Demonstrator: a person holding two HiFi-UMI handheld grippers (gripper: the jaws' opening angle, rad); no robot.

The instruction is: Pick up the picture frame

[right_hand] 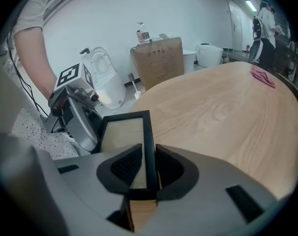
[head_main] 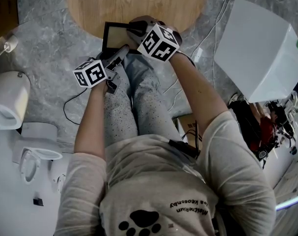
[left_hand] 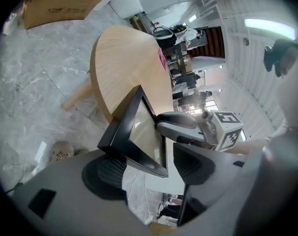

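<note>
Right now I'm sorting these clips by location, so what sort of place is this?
Likely an indoor test or mock-up space rather than a home: a round wooden table on a grey marbled floor, with a white toilet standing beside a cardboard box.

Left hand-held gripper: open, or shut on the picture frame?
Open. The left hand-held gripper has its jaws wide apart; a corner of the picture frame lies between them, with a gap to one pad.
</note>
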